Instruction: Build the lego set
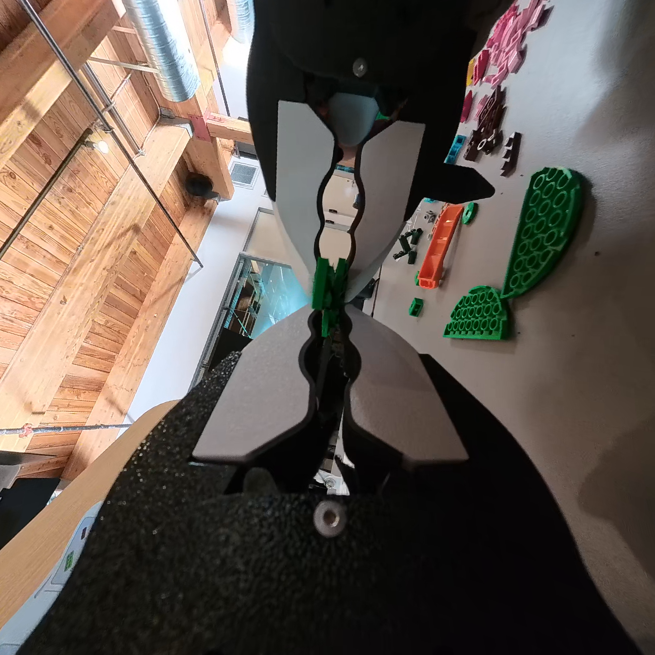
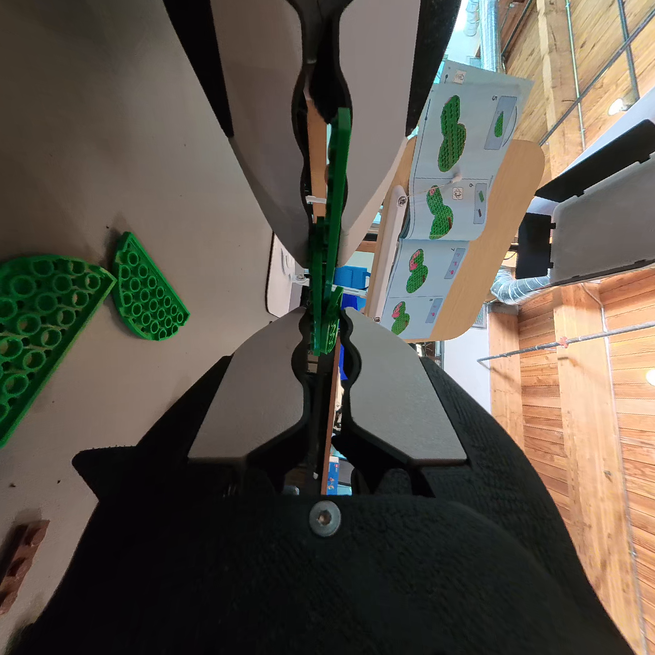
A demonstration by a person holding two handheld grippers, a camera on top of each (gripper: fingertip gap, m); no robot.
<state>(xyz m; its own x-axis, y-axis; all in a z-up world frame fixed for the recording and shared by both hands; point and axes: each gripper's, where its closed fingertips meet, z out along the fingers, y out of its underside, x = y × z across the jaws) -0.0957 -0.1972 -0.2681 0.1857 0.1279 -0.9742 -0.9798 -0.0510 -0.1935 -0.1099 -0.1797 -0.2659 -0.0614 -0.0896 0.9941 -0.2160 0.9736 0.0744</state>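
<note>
Both grippers meet tip to tip, held up off the table, with a dark green lego plate assembly (image 1: 328,287) between them, seen edge-on. My left gripper (image 1: 328,320) is shut on its near end. My right gripper (image 1: 333,273) comes in from the top of the left wrist view and is shut on the other end. In the right wrist view, my right gripper (image 2: 322,326) clamps the lower end of the long green plate (image 2: 336,170), which runs up into the left gripper (image 2: 324,241). A shorter green piece lies against the plate near the tips.
On the grey table lie a large bright green half-round plate (image 1: 546,230), a smaller one (image 1: 478,315), an orange piece (image 1: 439,248), a small green brick (image 1: 415,306), dark brown pieces (image 1: 489,117) and pink pieces (image 1: 510,42). An instruction booklet (image 2: 453,198) leans on a wooden stand.
</note>
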